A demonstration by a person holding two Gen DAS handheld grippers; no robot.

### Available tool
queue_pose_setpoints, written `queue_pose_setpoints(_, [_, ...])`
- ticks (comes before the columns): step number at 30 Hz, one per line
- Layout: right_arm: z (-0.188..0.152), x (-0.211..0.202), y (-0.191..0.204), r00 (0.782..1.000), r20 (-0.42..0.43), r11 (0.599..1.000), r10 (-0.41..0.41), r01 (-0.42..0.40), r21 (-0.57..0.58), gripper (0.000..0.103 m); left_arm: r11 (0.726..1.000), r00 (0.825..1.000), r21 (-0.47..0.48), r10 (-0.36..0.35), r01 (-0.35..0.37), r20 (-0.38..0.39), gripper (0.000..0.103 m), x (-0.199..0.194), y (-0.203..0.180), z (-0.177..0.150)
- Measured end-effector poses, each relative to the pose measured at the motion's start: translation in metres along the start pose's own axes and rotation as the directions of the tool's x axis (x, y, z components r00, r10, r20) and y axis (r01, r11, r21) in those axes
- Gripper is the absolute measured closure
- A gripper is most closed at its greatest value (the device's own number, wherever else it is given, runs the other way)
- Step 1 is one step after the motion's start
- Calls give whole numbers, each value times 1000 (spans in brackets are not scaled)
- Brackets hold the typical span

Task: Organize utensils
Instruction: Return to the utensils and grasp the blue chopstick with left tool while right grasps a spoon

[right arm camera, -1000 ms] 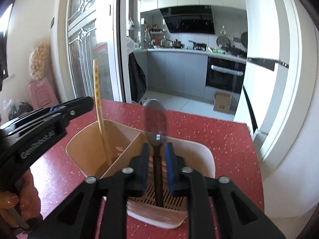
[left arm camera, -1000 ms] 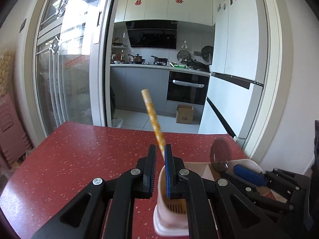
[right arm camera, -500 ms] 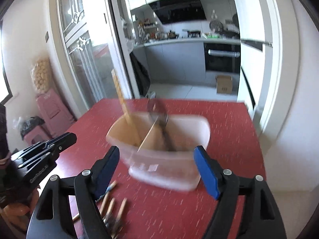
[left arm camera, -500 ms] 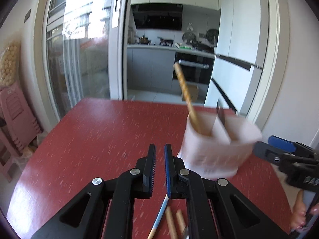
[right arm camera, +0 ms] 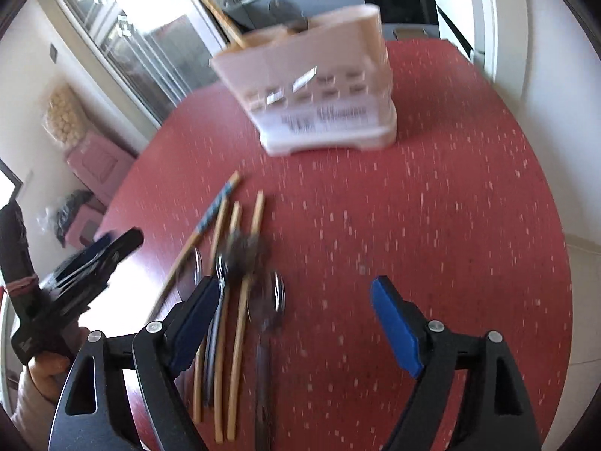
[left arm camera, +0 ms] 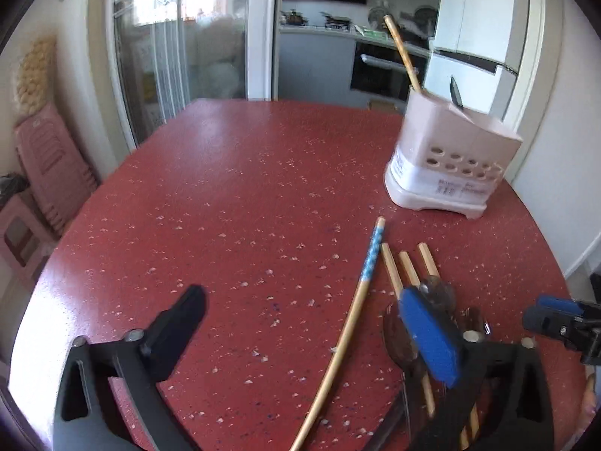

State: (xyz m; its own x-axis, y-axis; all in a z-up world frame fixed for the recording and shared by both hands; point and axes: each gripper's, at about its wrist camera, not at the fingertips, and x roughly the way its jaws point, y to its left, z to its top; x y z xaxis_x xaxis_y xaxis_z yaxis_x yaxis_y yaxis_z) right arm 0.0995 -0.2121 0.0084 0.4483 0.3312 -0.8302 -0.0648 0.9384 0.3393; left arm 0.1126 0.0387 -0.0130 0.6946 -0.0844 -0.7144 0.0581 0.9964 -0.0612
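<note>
Red speckled bench (left arm camera: 233, 203) fills both views, a kitchen beyond. Both hand-held grippers, left (left arm camera: 300, 323) and right (right arm camera: 296, 304), have just been opening and now stand spread wide with nothing pinched, hovering over the loose chopsticks (right arm camera: 240, 300) and spoons (right arm camera: 274, 300) lying side by side, probably to choose the next piece. Farther off stands the pink utensil holder (left arm camera: 447, 165), already keeping one chopstick (left arm camera: 402, 50) and a spoon upright; its label print is too blurred to read.

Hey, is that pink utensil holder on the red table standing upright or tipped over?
Upright. The utensil holder sits flat on its base on the table, open top up, with one chopstick leaning out.
</note>
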Motion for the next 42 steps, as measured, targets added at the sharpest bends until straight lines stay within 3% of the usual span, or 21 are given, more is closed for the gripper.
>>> queue_pose_setpoints(6, [-15,4,10,997,-55,998,-59,58,-25,18,993,998,112,50,-45,-45,0,8,-2,-15])
queue_pose_setpoints(12, [-24,11,23,985,-116,990,-132,125,-63,18,989,991,143,38,-19,-127,0,25,5,-16])
queue_pose_setpoints(29, [-35,30,40,949,-194,965,-247,222,-139,18,971,973,234,-1,57,-232,0,61,-5,-7])
queue_pose_setpoints(36, [-29,40,51,928,-199,942,-316,280,-186,33,961,962,258,-25,98,-273,0,77,-15,3])
queue_pose_setpoints(42, [-22,45,61,923,-226,940,-311,265,-214,43,949,947,279,-56,150,-318,0,87,-28,15])
